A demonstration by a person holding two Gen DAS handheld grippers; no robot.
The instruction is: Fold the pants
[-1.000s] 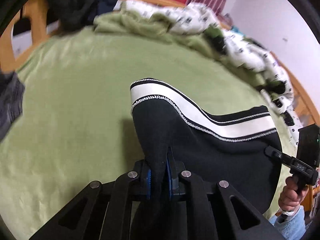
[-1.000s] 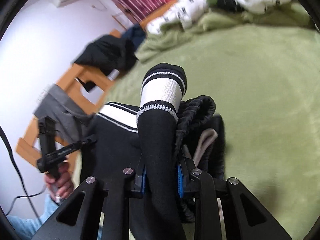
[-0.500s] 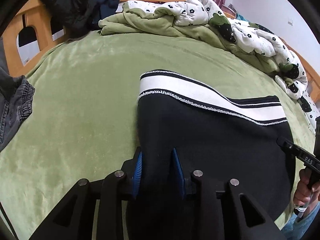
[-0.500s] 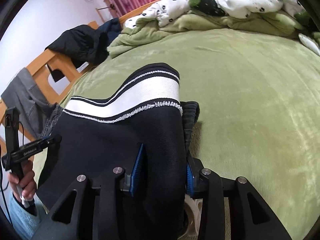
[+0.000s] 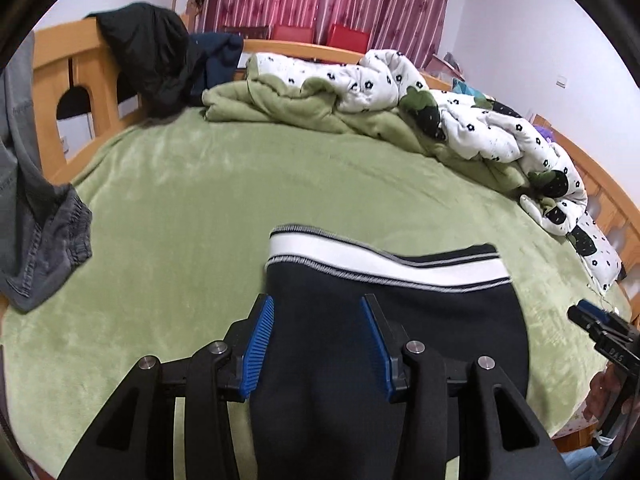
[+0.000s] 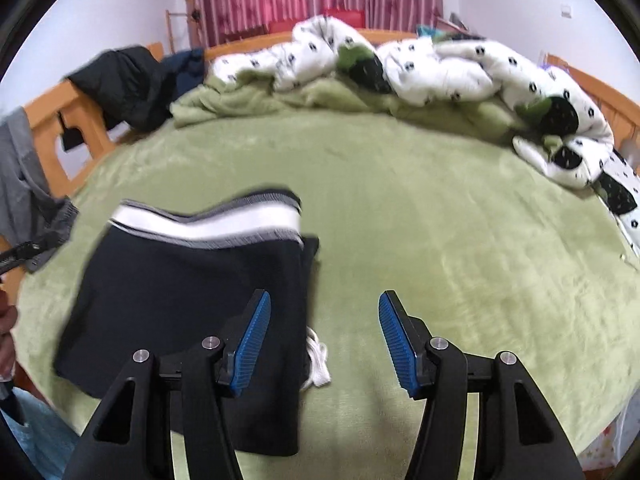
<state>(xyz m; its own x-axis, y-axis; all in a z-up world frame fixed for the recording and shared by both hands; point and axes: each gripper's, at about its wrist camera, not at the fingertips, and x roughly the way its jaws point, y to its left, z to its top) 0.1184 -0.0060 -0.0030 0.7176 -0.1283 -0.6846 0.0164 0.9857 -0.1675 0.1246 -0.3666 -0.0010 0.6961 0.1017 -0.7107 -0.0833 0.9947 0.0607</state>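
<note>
The black pants (image 5: 384, 320) with a white striped band (image 5: 384, 266) lie folded flat on the green bedspread (image 5: 208, 216). My left gripper (image 5: 318, 344) is open, its blue pads on either side of the fabric's near left edge. In the right wrist view the pants (image 6: 188, 292) lie to the left, a white drawstring (image 6: 318, 364) poking out at their right edge. My right gripper (image 6: 324, 344) is open and empty over the pants' right edge. The right gripper also shows at the left wrist view's right edge (image 5: 600, 332).
A rumpled green and white flowered quilt (image 5: 400, 96) lies along the far and right side of the bed. Dark clothes (image 5: 156, 52) hang on the wooden bed frame (image 5: 52, 80). Grey trousers (image 5: 36, 232) hang at the left edge.
Both grippers have opened and let go of the pants, which have dropped flat onto the bed. The right gripper has shifted to the right, off the fabric.
</note>
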